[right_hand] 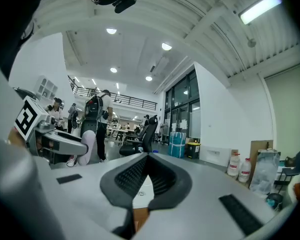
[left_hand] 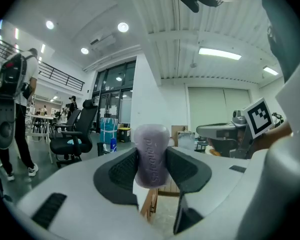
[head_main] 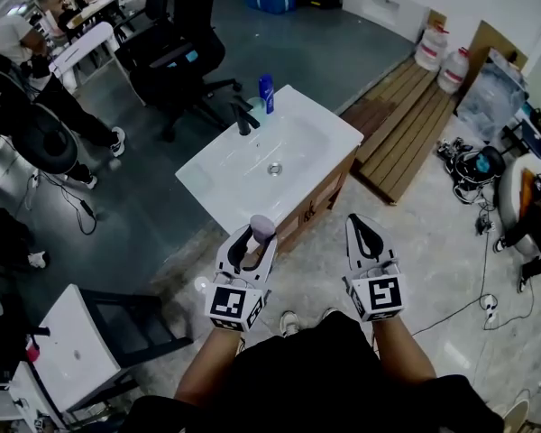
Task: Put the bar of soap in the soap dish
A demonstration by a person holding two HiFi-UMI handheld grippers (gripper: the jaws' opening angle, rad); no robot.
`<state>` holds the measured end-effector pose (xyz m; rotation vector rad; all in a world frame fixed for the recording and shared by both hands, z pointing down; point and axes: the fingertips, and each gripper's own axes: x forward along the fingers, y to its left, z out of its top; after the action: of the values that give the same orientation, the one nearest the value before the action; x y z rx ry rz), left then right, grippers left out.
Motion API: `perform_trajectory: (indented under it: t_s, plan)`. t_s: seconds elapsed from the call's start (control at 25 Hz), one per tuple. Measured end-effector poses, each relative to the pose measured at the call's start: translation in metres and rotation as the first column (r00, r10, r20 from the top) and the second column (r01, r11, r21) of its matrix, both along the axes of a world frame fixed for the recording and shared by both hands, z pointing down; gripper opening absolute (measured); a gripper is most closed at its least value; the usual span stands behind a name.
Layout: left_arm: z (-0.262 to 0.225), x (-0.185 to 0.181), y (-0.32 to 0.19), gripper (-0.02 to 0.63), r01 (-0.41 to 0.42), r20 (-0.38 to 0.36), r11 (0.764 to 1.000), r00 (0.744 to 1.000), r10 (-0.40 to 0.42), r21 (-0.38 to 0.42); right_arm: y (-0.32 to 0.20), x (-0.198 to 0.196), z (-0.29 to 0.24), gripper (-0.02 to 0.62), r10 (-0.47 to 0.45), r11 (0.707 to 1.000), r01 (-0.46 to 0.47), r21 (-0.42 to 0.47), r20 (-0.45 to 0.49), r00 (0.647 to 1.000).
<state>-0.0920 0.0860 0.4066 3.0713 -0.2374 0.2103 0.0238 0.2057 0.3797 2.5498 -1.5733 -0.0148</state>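
A pale purple bar of soap stands upright between the jaws of my left gripper, which is shut on it in front of my body. In the left gripper view the soap fills the gap between the dark pads. My right gripper is beside it, shut with nothing in it; its pads meet at the tip. Ahead and below stands a white sink with a black tap. A small pale thing beside the tap is too small to make out.
A blue bottle stands at the sink's far corner. A black office chair is behind the sink, a wooden pallet and water jugs to its right. A white cabinet lies at lower left. Cables litter the right floor.
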Motion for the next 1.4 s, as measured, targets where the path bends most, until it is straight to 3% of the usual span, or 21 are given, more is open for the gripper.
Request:
perform_trajectory:
  t_s: [0.48, 0.76, 1.12, 1.4]
  plan:
    - [0.013, 0.024, -0.059, 0.196, 0.120, 0.008, 0.993, 0.993, -0.121, 0.020, -0.078, 0.033, 0.023, 0.006, -0.154, 0.988, 0.154, -0.021, 0.025, 0.988]
    - [0.007, 0.049, -0.107, 0.196, 0.248, 0.008, 0.969, 0.969, -0.248, 0.014, -0.139, 0.072, 0.025, 0.006, -0.290, 0.957, 0.290, 0.010, 0.078, 0.954]
    - [0.016, 0.071, -0.153, 0.196, 0.427, 0.045, 0.904, 0.904, -0.426, -0.016, -0.213, 0.091, 0.033, 0.006, -0.479, 0.877, 0.481, 0.014, 0.109, 0.871]
    - [0.028, 0.073, -0.171, 0.196, 0.545, 0.110, 0.837, 0.836, -0.538, -0.047, -0.241, 0.100, 0.046, 0.006, -0.574, 0.815, 0.579, 0.007, 0.139, 0.807]
